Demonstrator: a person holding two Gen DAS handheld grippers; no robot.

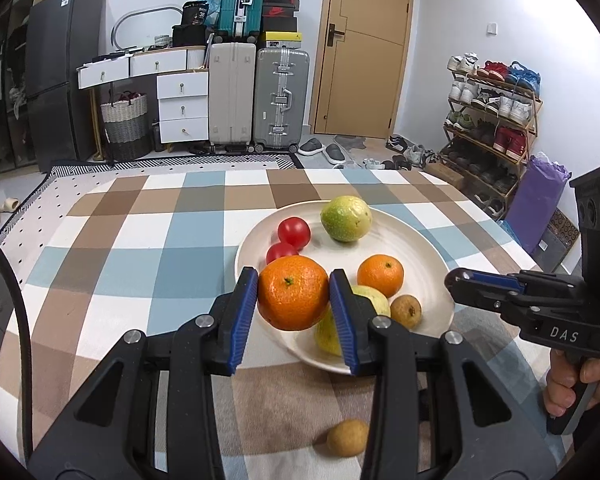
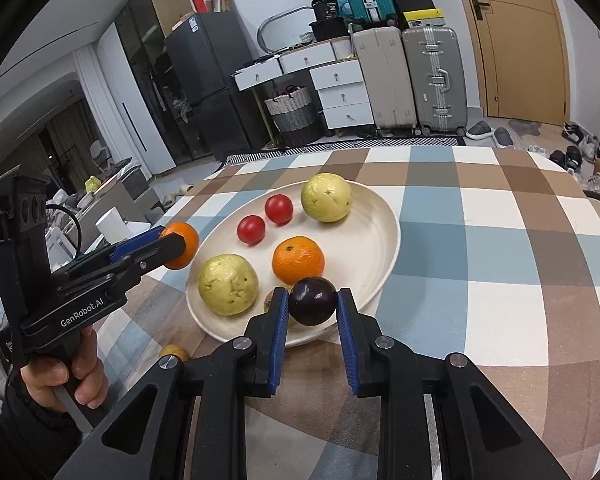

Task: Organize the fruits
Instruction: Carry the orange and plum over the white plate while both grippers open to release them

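Observation:
My left gripper is shut on a large orange, held in the air at the near left rim of the white plate. My right gripper is shut on a dark purple fruit over the plate's near rim. On the plate lie two tomatoes, two yellow-green guavas, a smaller orange and a small brown fruit. In the right wrist view the left gripper shows at the left with its orange.
A second small brown fruit lies on the checked tablecloth in front of the plate. A hand grips the right gripper's handle. Beyond the table's far edge stand suitcases, white drawers and a shoe rack.

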